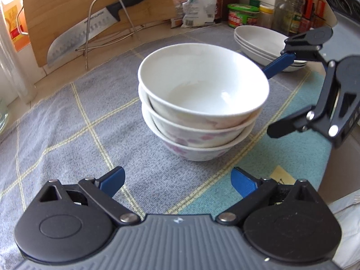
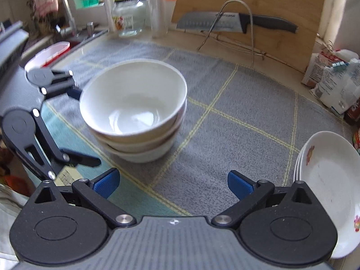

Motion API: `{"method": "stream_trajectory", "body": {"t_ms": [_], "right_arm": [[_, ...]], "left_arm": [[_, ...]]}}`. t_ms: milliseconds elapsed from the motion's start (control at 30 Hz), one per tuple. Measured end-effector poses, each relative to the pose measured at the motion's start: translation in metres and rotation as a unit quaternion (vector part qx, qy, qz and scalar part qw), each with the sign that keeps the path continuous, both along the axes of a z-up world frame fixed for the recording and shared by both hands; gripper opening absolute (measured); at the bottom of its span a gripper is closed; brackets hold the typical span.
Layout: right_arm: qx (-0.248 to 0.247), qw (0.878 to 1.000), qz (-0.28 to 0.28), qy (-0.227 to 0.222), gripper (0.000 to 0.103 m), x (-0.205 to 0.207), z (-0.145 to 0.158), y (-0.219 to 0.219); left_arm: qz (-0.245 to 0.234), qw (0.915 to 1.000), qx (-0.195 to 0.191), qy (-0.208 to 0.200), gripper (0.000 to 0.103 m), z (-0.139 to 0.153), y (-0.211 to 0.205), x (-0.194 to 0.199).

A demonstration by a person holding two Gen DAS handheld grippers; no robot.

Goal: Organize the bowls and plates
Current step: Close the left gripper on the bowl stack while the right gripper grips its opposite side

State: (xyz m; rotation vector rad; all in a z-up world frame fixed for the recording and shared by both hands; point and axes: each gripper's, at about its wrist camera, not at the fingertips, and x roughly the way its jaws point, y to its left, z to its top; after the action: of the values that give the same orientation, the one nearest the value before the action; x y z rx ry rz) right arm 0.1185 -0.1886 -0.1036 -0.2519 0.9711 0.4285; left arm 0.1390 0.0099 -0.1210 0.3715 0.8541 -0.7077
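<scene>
Three nested bowls (image 1: 202,103) stand on checked cloth (image 1: 67,123), ahead of left gripper (image 1: 177,181), clear of its wide-apart, empty fingers. Right gripper (image 2: 172,183) likewise spread and empty, bowl stack ahead-left. Stacked plates (image 2: 330,180) just beside its right finger.

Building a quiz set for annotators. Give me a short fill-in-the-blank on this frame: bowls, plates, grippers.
1. The stack of bowls holds ____ bowls.
2. The stack of plates and the bowls stand on a grey checked ____.
3. The left gripper and the right gripper both have their jaws ____, with nothing between them.
4. Against the wooden cutting board at the back leans a large ____ with a black handle.

Missing words: three; cloth; open; knife
</scene>
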Motion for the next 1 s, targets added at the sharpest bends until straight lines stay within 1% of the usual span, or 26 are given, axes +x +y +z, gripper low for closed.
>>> {"method": "stream_trajectory", "body": {"t_ms": [133, 233, 367, 433, 500, 567, 633, 800, 1000], "right_arm": [[-0.023, 0.999, 0.034, -0.002, 0.103, 0.006, -0.017, 0.004], [-0.026, 0.998, 0.052, 0.004, 0.103, 0.011, -0.027, 0.006], [-0.021, 0.997, 0.066, 0.019, 0.103, 0.020, -0.034, 0.010], [-0.020, 0.997, 0.071, 0.016, 0.103, 0.020, -0.035, 0.012], [-0.020, 0.997, 0.068, 0.016, 0.103, 0.021, -0.036, 0.013], [-0.019, 0.998, 0.065, 0.016, 0.103, 0.021, -0.037, 0.014], [-0.019, 0.998, 0.058, 0.016, 0.103, 0.021, -0.037, 0.016], [-0.009, 0.998, 0.062, -0.003, 0.103, 0.014, -0.040, 0.012], [-0.012, 0.999, 0.045, 0.000, 0.103, 0.014, -0.038, 0.012]], "left_arm": [[0.018, 0.9998, 0.009, -0.002, 0.100, -0.005, -0.005, 0.000], [0.022, 0.9994, 0.025, -0.007, 0.100, -0.009, -0.009, -0.001], [0.029, 0.9994, 0.014, 0.011, 0.102, -0.010, -0.005, 0.005], [0.031, 0.9992, 0.000, 0.025, 0.102, -0.012, 0.000, 0.010], [0.020, 0.9996, 0.001, 0.020, 0.103, -0.012, 0.001, 0.011], [0.006, 0.9999, -0.005, 0.015, 0.103, -0.013, 0.002, 0.011], [0.004, 0.9999, -0.006, 0.013, 0.103, -0.013, 0.001, 0.012], [-0.016, 0.9998, -0.009, 0.008, 0.103, -0.012, 0.000, 0.014], [-0.053, 0.9980, -0.032, -0.012, 0.103, -0.015, 0.004, 0.017]]}}
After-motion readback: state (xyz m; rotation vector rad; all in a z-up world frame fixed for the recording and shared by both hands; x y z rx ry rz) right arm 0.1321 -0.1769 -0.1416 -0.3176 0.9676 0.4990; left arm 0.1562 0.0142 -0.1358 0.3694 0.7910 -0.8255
